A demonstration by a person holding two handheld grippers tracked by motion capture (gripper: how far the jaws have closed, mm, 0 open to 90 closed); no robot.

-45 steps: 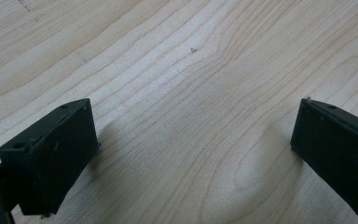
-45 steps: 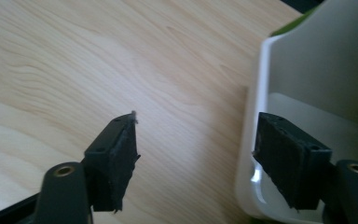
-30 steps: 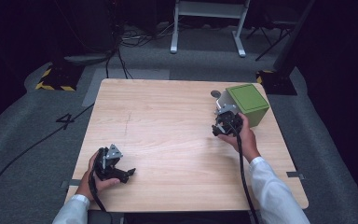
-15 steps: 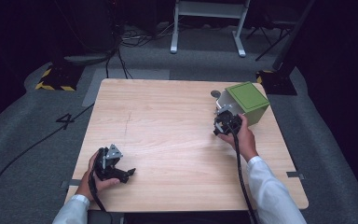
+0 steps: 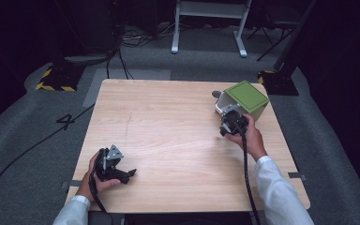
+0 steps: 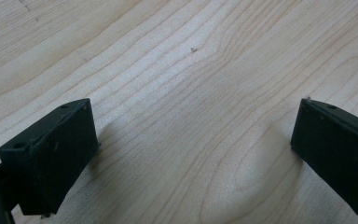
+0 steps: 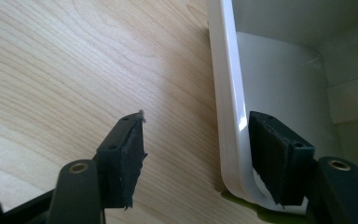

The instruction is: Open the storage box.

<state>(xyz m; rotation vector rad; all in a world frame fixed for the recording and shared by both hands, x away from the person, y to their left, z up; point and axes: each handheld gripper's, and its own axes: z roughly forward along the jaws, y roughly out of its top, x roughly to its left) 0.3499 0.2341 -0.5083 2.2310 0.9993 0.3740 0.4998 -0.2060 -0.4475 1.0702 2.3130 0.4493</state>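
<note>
Bin [image 5: 242, 101], rigid white plastic with green base, lies tipped at far right of table [image 5: 168, 122], likely light and slick; right gripper [image 7: 196, 128] jaws, just closing, straddle its thin wall, the best hold, unclamped; left gripper [image 6: 191, 126] gapes wide, empty.

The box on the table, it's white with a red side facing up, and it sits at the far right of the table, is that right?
Not quite: the upward side is green, not red. The high view shows the white box with its green side facing up, at the far right of the table.
</note>
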